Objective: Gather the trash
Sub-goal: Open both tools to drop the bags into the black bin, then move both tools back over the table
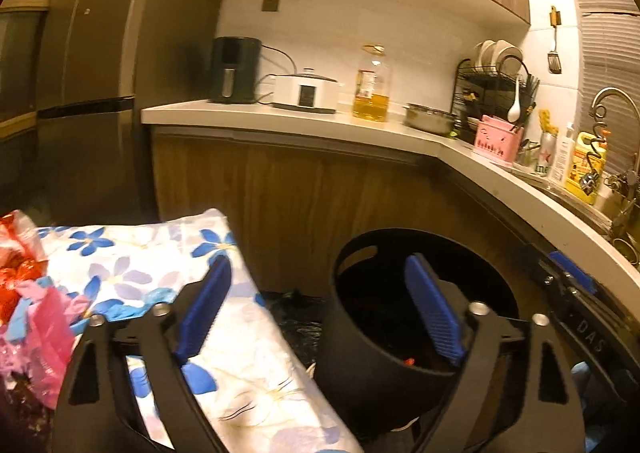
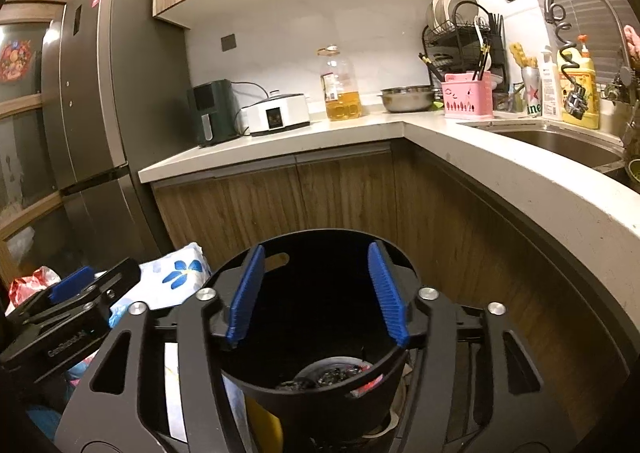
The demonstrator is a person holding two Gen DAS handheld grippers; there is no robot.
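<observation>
Nearest us, our left gripper (image 1: 320, 309) gapes wide and our right gripper (image 2: 318, 293) stands half open, both holding nothing. Just beyond, the black trash bin (image 2: 320, 337) stands upright, mouth up, scraps inside, beside a blue-flowered bag (image 1: 160, 269). On the counter's (image 2: 460, 157) far edge, a can (image 2: 532, 91) reads "ine".

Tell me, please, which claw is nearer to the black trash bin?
Right. The right claw sits open directly over the black trash bin, its fingers framing the bin's mouth. The left claw, also open, hangs off to the bin's left, partly over the floral bag.
</observation>
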